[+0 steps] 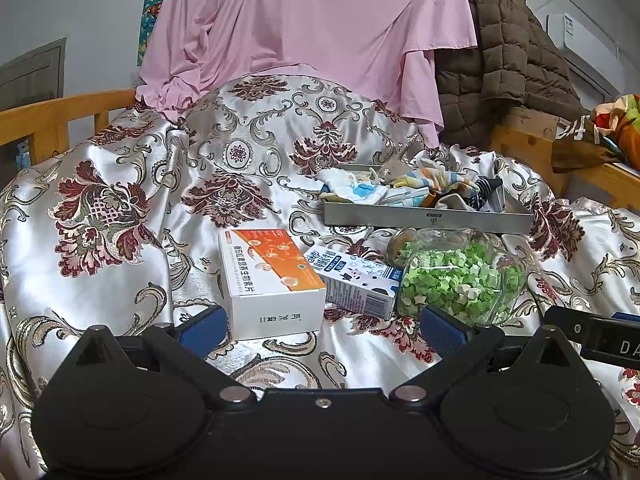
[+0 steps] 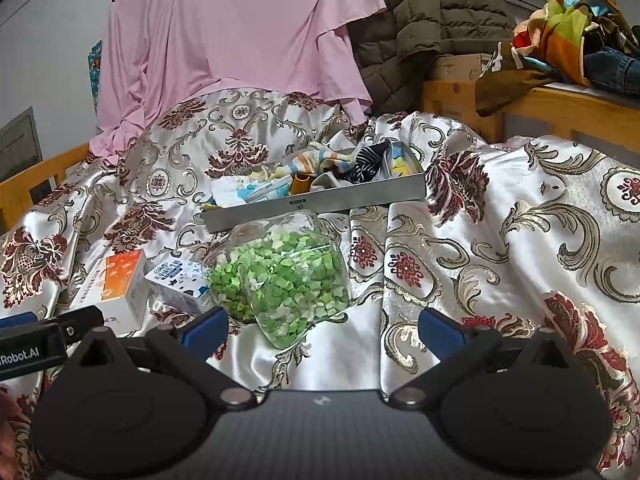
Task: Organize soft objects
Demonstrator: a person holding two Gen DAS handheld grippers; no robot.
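I'm keeping my left tool (image 1: 322,326) spread wide and empty, the cardboard box (image 1: 272,280) sitting between its tips. The glass jar (image 2: 280,276) is lying beside it; soft cloths (image 2: 316,168) are filling the metal tray (image 2: 316,204). My right tool (image 2: 322,326) is gaping over bare, wrinkled satin bedspread (image 2: 520,240).

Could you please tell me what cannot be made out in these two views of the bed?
- Tray contents: in both views its near wall hides the lower part of the cloth pile.
- Jar mouth: in the left view it is blurred behind the glass; the right view does not show it.
- Milk carton: the jar covers its right end.
- Right gripper: its body is cut off by the bottom edge.
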